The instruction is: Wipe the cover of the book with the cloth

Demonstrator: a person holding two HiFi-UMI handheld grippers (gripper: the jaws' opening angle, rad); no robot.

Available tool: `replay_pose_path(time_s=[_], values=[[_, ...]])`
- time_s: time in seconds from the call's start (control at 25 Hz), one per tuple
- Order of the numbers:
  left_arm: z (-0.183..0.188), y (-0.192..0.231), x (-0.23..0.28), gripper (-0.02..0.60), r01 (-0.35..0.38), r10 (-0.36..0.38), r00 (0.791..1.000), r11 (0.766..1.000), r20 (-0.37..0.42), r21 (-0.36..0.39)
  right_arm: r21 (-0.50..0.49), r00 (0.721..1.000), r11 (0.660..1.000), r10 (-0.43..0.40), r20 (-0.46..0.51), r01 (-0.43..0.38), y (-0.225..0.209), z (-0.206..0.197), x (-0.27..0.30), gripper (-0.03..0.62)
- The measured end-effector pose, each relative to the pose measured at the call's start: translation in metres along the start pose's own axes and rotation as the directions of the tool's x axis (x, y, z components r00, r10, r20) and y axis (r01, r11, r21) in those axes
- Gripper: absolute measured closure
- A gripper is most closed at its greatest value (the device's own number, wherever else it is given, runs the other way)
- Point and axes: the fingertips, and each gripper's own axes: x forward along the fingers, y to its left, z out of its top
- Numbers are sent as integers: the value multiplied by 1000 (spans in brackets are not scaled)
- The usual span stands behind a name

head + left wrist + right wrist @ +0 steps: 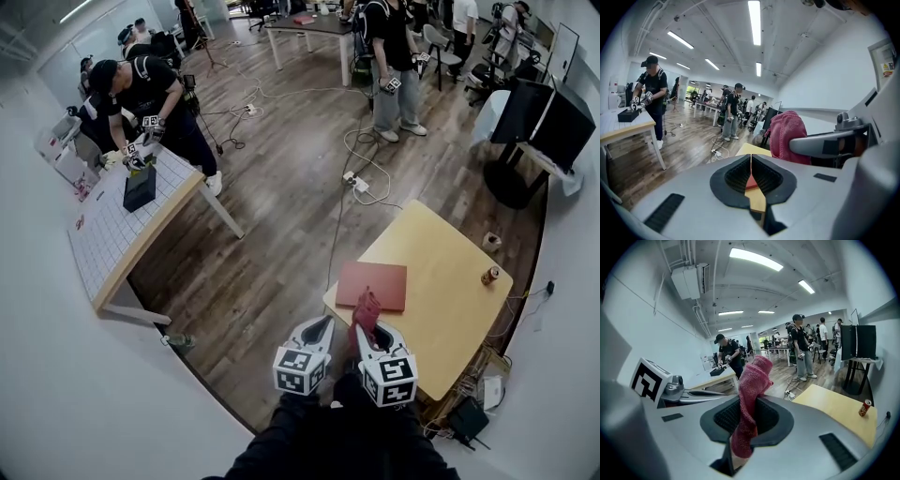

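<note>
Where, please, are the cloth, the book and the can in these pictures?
cloth (749, 397): right gripper view, the middle of its pink fold.
book (375, 281): head view, the centre of its red cover.
can (490, 275): head view, its side.

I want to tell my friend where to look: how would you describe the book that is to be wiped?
Find the yellow table at the lower right of the head view. The book lies flat by its left corner. It is the only broad, flat, red thing there; the small can at the table's other side stands upright.
</note>
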Motion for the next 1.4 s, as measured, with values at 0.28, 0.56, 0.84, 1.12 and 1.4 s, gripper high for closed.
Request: replay_pose_path(time_s=[0.28, 0.56, 0.84, 1.12, 1.4], values=[[-3, 8, 54, 545, -28, 27, 999, 1000, -43, -14, 38, 999, 999, -5, -44, 6, -55, -4, 25, 522], [-33, 31, 80, 545, -76, 70, 990, 996, -121, -49, 99, 993, 995, -2, -118, 14, -90, -30, 43, 522], [-45, 47, 112, 545, -85, 74, 981, 995, -178, -53, 124, 987, 992, 9, -161, 12, -108, -39, 68, 522], [-66, 75, 156, 545, -74, 55, 964, 995, -259, -65, 132, 973, 991, 5, -229, 26, -124, -52, 110, 521], [-100, 113, 206, 545, -57, 16, 929, 993, -370, -101, 149, 953, 988, -3, -302, 50, -143, -66, 165, 520]])
